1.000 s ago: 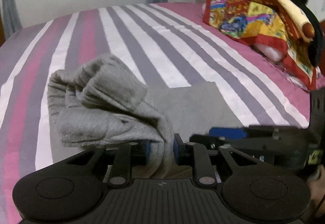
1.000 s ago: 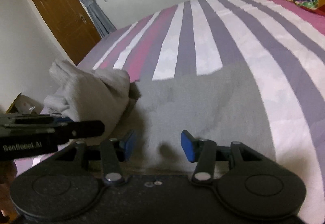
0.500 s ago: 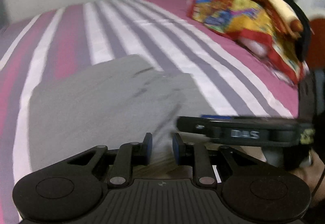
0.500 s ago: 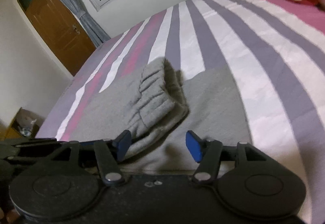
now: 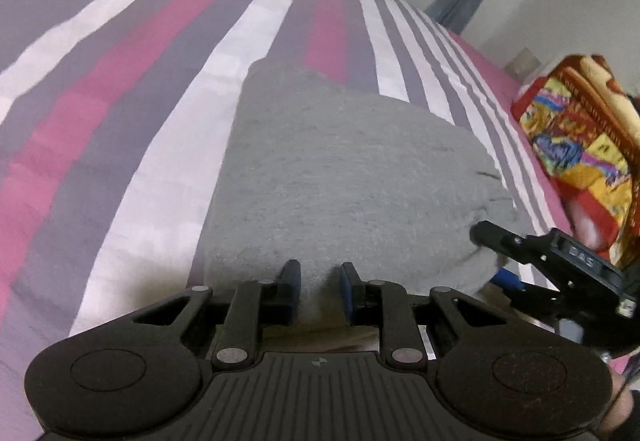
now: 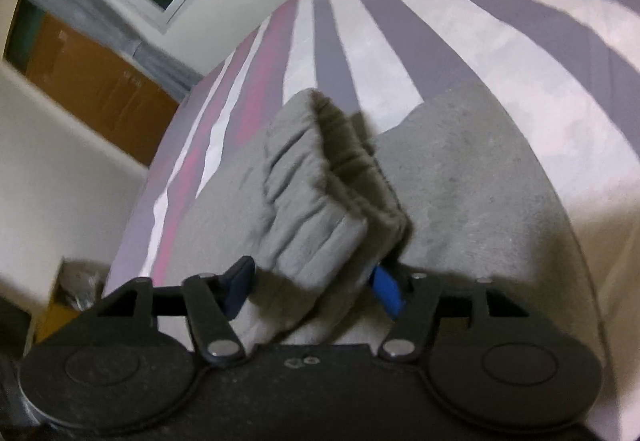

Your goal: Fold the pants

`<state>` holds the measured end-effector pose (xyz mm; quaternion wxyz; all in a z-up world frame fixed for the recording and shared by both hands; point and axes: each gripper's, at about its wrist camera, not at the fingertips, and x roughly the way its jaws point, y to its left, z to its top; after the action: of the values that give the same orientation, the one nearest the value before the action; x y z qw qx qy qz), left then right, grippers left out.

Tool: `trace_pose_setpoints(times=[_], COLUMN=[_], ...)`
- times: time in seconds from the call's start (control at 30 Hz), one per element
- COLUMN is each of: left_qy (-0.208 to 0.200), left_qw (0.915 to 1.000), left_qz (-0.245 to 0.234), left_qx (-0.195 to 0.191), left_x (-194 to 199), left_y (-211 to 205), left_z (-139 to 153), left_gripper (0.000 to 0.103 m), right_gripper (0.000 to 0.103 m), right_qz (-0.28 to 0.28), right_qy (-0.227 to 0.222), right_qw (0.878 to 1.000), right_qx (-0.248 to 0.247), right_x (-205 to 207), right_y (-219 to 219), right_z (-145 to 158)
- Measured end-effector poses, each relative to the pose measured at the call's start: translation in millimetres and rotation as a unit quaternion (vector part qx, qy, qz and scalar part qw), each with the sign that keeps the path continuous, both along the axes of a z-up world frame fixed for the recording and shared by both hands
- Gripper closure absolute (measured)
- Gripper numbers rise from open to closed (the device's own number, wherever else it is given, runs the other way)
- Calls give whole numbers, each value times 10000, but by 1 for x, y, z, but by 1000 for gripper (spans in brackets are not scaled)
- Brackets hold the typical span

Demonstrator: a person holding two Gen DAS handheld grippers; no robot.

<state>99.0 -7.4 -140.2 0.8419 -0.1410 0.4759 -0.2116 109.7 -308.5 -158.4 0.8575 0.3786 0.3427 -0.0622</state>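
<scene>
Here, one pants [image 5: 344,177], two claws.

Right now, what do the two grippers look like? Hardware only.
Both are matte black. The left gripper has two linkage fingers with blue pads, silver pivot pins and a ribbed base with round discs. The right gripper matches, dustier; its side reads "DAS". No cables or sleeves visible.

Grey pants [image 5: 344,177]; bed [image 5: 120,113] striped pink, white and purple-grey; multicoloured red-and-yellow blanket [image 5: 580,145]; blue-padded black fingers [image 6: 386,291]; brown door [image 6: 96,89].
</scene>
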Motion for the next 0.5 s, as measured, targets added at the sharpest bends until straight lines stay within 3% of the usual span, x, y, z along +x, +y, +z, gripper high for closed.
trace_pose_setpoints(times=[0.07,0.13,0.33,0.4,0.5], left_qy=[0,-18,-247,-303,-324], left_qw=[10000,10000,9997,9995,9993], left_qz=[2,-12,62,22,-161], left_qx=[-11,18,36,-4,14], left_x=[0,-1,-8,-11,-15], left_y=[0,-1,-2,-2,-13], left_z=[-2,-3,11,17,17], left_gripper=[81,81,81,81,81], right_gripper=[56,61,63,63,63], right_qz=[-51,118,605,637,454], right_qy=[-26,-195,-937,-1038,-912], right_qw=[10000,9982,9753,9713,9774], right_qx=[-66,-558,-1909,-2042,-1853], right_x=[2,-1,-26,-36,-48], right_y=[2,16,54,51,32], right_z=[1,14,66,75,70])
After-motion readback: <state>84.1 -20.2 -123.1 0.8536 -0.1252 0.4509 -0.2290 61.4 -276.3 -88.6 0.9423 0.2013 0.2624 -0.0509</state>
